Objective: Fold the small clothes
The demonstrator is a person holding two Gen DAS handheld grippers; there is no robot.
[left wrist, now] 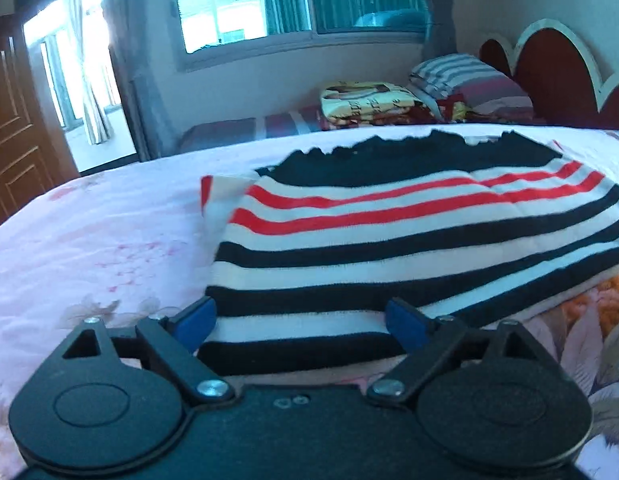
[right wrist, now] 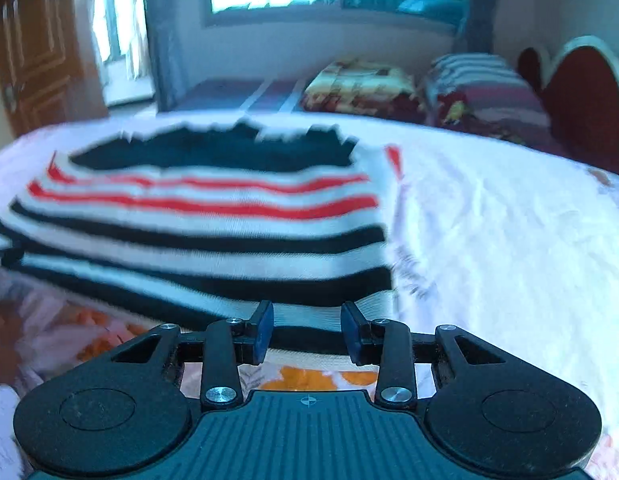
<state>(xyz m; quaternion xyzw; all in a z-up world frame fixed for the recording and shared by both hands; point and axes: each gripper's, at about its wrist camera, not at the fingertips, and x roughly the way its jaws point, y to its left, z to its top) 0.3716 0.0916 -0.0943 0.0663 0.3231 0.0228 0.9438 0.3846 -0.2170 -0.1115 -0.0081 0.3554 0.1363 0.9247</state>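
Striped sweater (left wrist: 409, 240) on bedsheet (left wrist: 89, 240), right view blurred (claws unclamped)

The right gripper (right wrist: 307, 330) sits low over the bed sheet (right wrist: 489, 232), its blue pads (right wrist: 264, 330) parted — the near hem of the striped sweater (right wrist: 205, 236) lies just ahead of the tips, with a strip of it showing in the gap. The sweater spreads ahead and to the left. Far beyond, right of the tips, a folded blanket (right wrist: 359, 86) and a striped pillow (right wrist: 481, 80) rest near a red headboard (right wrist: 581, 96).
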